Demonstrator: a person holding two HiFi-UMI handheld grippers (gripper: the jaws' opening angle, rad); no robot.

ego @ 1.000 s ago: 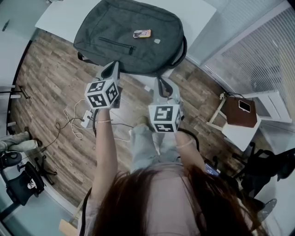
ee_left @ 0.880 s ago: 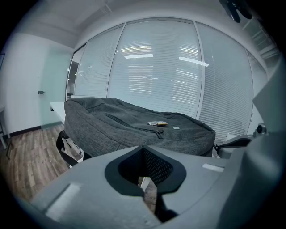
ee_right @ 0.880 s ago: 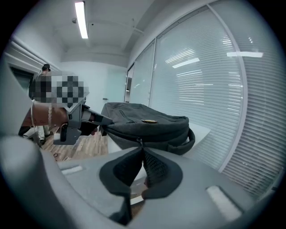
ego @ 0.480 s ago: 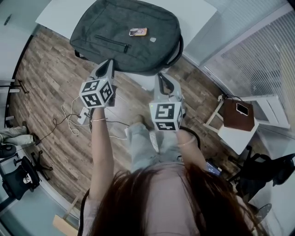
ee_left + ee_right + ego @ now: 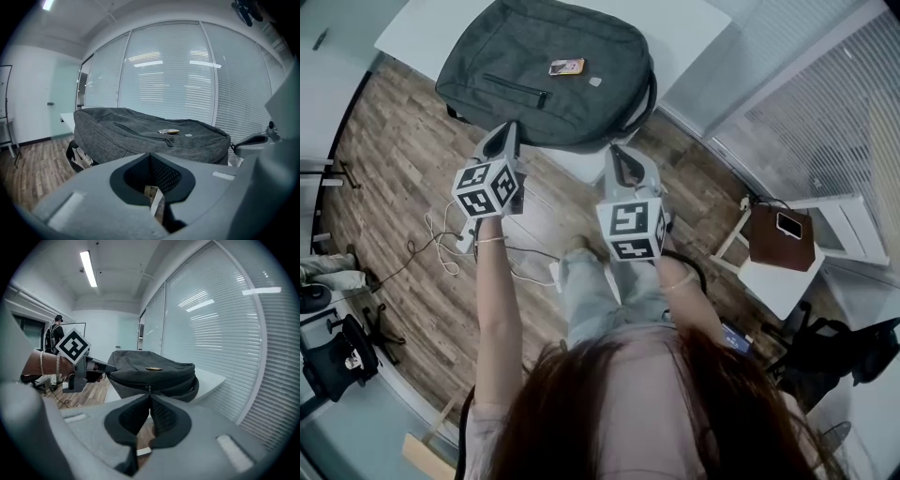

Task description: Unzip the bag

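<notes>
A dark grey backpack [image 5: 581, 103] lies flat on a white table [image 5: 698, 37], its front-pocket zip [image 5: 516, 91] facing up and a small orange card [image 5: 566, 67] on top. My left gripper [image 5: 508, 129] is shut and empty, its tip just short of the bag's near left edge. My right gripper [image 5: 617, 152] is also shut on nothing, close to the near right edge. In the left gripper view the backpack [image 5: 140, 136] fills the middle, with the pocket zip pull [image 5: 169, 140] on it. In the right gripper view a zip pull [image 5: 148, 388] hangs on the bag's side seam just beyond the jaw tips.
A white stool with a brown pouch and a phone [image 5: 780, 234] stands on the right. A power strip with cables [image 5: 459, 239] lies on the wooden floor on the left, and office chairs [image 5: 337, 366] stand at the lower left. Window blinds [image 5: 825, 103] run along the right.
The right gripper has edged forward toward the bag's near edge. The left gripper has stayed about where it was. Both jaws have stayed shut.
</notes>
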